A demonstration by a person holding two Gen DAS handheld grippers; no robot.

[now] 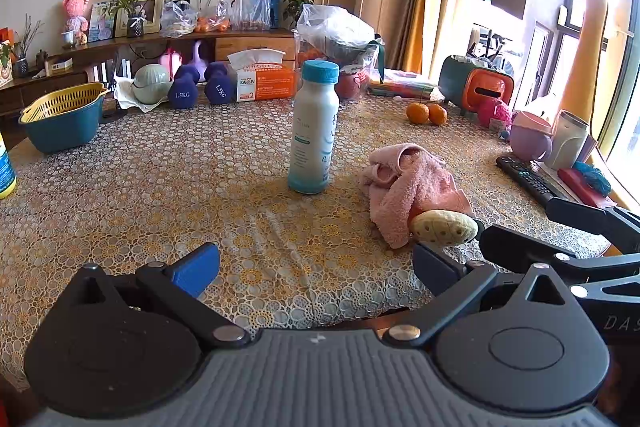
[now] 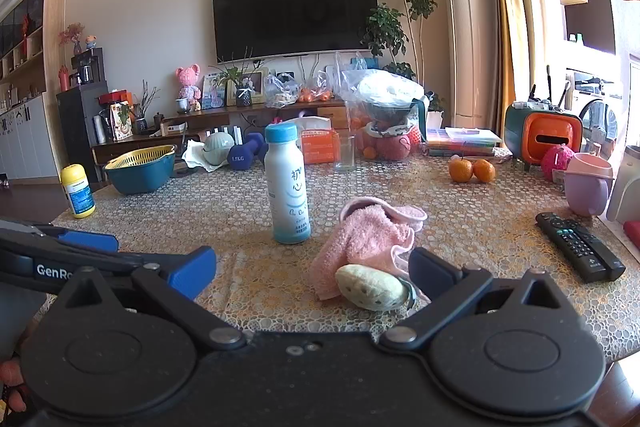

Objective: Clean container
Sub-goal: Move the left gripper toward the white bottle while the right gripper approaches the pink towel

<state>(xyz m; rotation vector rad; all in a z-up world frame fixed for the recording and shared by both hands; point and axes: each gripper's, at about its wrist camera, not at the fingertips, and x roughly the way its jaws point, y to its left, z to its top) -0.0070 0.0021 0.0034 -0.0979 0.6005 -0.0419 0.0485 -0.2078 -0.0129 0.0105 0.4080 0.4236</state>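
Lace-patterned cloth covers the table (image 1: 160, 187), with a TV wall behind; we hold both grippers low at the near edge. Our left gripper (image 1: 316, 267) has its jaws spread wide with nothing between them; our right gripper (image 2: 312, 267) is likewise wide and empty. The bottle (image 1: 314, 127) stands upright at frame centre, cap on, well apart from both; the pink towel (image 1: 408, 183) lies crumpled just right of it, a small sponge (image 2: 370, 287) at its near edge. Risks as we judge them: the tall, narrow bottle may tip if one finger strikes it first; the towel may snag the sponge on lifting; the lace cloth may drag and shift the bottle.
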